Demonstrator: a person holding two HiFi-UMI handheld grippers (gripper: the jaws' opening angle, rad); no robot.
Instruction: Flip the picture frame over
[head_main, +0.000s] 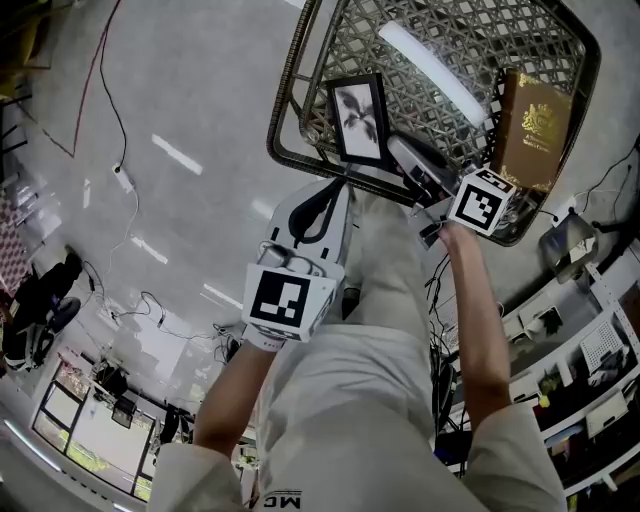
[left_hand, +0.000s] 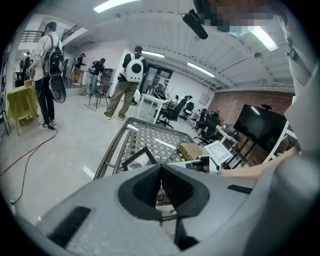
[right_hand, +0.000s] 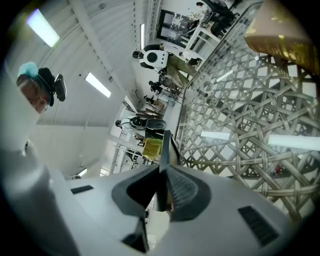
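The black picture frame (head_main: 360, 118) shows its plant print towards the head camera, over the near left part of the wicker table (head_main: 292, 152). My right gripper (head_main: 398, 150) is shut on the frame's right edge. In the right gripper view the frame (right_hand: 164, 142) appears edge-on as a thin dark strip that rises from between the jaws of the right gripper (right_hand: 163, 172). My left gripper (head_main: 336, 186) is shut on nothing, just short of the table's near rim and below the frame. From the left gripper (left_hand: 161, 169) the frame (left_hand: 140, 158) lies just ahead.
A gold-brown book (head_main: 535, 115) lies at the table's right side, near the rim. A red cable (head_main: 98, 70) runs over the grey floor at the left. Several people (left_hand: 126, 82) stand far off; desks and chairs fill the room behind the table.
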